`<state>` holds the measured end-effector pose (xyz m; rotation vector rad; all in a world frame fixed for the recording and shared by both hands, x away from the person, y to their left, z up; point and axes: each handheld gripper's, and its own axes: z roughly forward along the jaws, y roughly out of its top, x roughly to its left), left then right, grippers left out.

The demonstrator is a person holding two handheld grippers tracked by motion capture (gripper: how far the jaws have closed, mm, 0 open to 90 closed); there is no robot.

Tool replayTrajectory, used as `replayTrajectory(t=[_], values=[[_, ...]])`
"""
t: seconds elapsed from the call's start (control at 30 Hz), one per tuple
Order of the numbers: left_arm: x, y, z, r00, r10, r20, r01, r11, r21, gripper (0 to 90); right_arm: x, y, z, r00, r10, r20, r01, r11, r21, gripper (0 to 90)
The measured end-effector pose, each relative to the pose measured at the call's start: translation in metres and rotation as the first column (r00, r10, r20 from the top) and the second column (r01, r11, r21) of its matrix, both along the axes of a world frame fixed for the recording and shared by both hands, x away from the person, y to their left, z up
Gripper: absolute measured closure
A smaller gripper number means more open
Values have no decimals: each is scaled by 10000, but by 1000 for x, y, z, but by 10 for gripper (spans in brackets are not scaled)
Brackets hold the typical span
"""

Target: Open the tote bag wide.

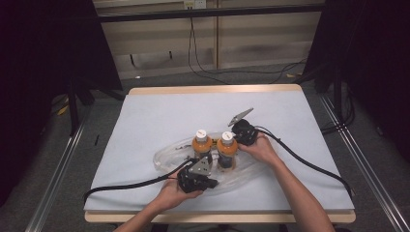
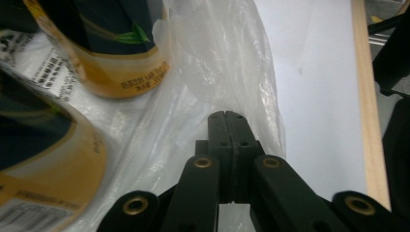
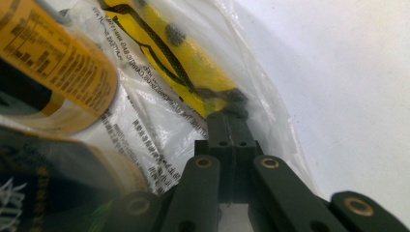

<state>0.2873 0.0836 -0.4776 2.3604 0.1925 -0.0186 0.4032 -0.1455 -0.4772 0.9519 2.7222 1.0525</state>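
Observation:
Two orange bottles with white caps (image 1: 201, 144) (image 1: 227, 146) stand upright, side by side, on a clear plastic bag (image 1: 167, 157) spread on the white table cover. My left gripper (image 1: 212, 183) is at the bag's near edge; its jaws (image 2: 226, 117) are shut with bag film (image 2: 232, 63) bunched at the tips. My right gripper (image 1: 238, 129) is at the bag's far right edge beside the right bottle, its jaws (image 3: 226, 117) shut on the film. A yellow object with black netting (image 3: 183, 53) lies inside the bag just past those tips.
The white cover (image 1: 159, 116) sits on a wooden table whose edge (image 1: 212, 89) shows at the far side. Black cables (image 1: 309, 164) (image 1: 125, 186) trail from both grippers over the cover. Floor rails and loose cables surround the table.

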Motion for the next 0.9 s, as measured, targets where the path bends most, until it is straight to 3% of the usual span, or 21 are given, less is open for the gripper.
replayTrajectory(t=[0.03, 0.27, 0.3, 0.53, 0.57, 0.63, 0.67, 0.77, 0.8, 0.9], values=[[-1, 0, 1, 9999, -67, 91, 65, 9999, 143, 900, 1, 0, 0, 10000, -68, -15, 68, 10000, 34, 900], [-4, 0, 0, 9998, -186, 57, 186, 9998, -1, 900, 6, 2, -1, 9995, -285, 111, 285, 9996, 18, 900], [-5, 0, 1, 9998, -216, 20, 216, 9996, 176, 900, 6, 2, 0, 9995, -301, 130, 301, 9995, -53, 900], [-6, 0, 1, 9997, -227, -62, 227, 9997, 38, 900, 12, 7, 1, 9983, -508, 276, 516, 9983, -278, 900], [-6, 1, 2, 9997, -259, 21, 258, 9994, 243, 900, 13, 8, 1, 9981, -557, 264, 564, 9980, -287, 900], [-9, 0, 1, 9995, -259, 157, 258, 9997, 46, 900, 15, 8, 0, 9977, -602, 315, 610, 9978, -261, 900], [-11, 0, 3, 9986, -355, 395, 341, 9988, 347, 900, 16, 8, 0, 9971, -694, 301, 702, 9972, -245, 900], [-7, 3, -1, 9992, -154, -364, 148, 9998, -148, 900, 19, 8, 0, 9973, -670, 297, 678, 9973, -287, 900], [-5, 3, -2, 9992, -188, -343, 178, 9994, -291, 900, 20, 8, 1, 9973, -680, 269, 690, 9969, -371, 900], [-7, 3, -1, 9995, -207, -235, 204, 9997, -103, 900, 25, 10, 1, 9971, -649, 405, 669, 9965, -506, 900]])
